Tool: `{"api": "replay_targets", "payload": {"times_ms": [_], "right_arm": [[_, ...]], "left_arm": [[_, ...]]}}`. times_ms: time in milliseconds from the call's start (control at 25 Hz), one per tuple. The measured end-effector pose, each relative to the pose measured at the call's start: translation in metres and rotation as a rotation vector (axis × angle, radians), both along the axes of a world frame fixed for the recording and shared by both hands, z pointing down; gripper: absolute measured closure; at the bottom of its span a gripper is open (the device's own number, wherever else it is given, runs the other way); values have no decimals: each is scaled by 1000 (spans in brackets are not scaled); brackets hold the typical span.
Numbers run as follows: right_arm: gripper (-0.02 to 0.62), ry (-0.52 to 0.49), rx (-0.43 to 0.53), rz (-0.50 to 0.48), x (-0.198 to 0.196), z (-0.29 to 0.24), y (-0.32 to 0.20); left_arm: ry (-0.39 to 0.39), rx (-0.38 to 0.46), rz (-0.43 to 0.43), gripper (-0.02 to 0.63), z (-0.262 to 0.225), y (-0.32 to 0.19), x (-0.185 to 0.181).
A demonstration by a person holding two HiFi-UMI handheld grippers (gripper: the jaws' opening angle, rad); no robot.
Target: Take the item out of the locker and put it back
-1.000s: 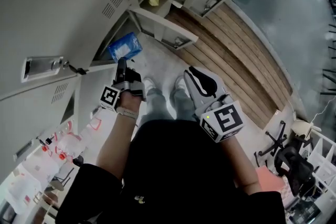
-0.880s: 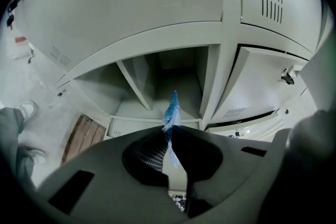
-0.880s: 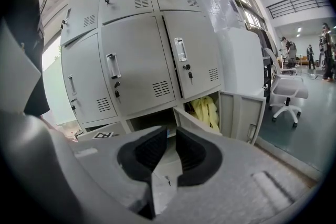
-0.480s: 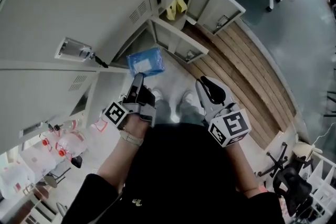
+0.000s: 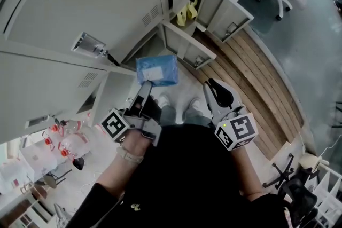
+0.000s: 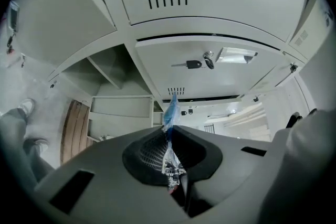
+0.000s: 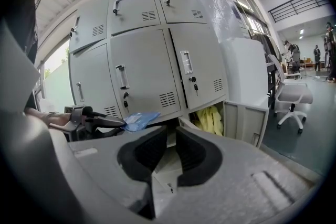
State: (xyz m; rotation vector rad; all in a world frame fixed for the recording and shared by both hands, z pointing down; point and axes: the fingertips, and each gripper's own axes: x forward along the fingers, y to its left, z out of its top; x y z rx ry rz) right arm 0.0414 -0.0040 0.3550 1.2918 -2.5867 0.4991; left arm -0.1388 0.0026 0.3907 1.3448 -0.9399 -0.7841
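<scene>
Lockers (image 5: 80,2) face you, the open locker (image 5: 147,46) low down. Your right gripper (image 5: 210,85) has its jaws apart, empty; your left gripper (image 5: 145,85) has its jaws clamped on an edge of the blue packet (image 5: 165,75), held in the air outside that locker. So thin a pinch could let it slip. Its white label (image 5: 153,68) is unreadable.

Both forearms reach forward, the left tool (image 5: 145,88) held nearly level with jaws pinched on a blue packet (image 5: 157,70), the right tool (image 5: 212,88) tipped slightly down, jaws apart, empty.
</scene>
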Motion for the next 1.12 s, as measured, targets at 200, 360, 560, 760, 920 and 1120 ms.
{"api": "replay_targets", "payload": {"times_ms": [200, 360, 560, 760, 920, 1120], "right_arm": [[546, -8, 2, -3, -1, -1, 1], [546, -6, -6, -3, 1, 0, 2], [546, 8, -17, 2, 4, 3, 3], [546, 19, -30, 10, 8, 5, 3], [546, 30, -42, 16, 10, 8, 5], [546, 45, -53, 30, 12, 9, 5]], "left_arm": [[6, -12, 9, 571, -4, 7, 4], [6, -23, 9, 571, -1, 8, 5], [10, -30, 0, 571, 6, 2, 4], [4, -35, 4, 571, 13, -5, 4], [-4, -46, 1, 571, 24, -11, 2], [-10, -60, -7, 571, 46, -23, -3]]}}
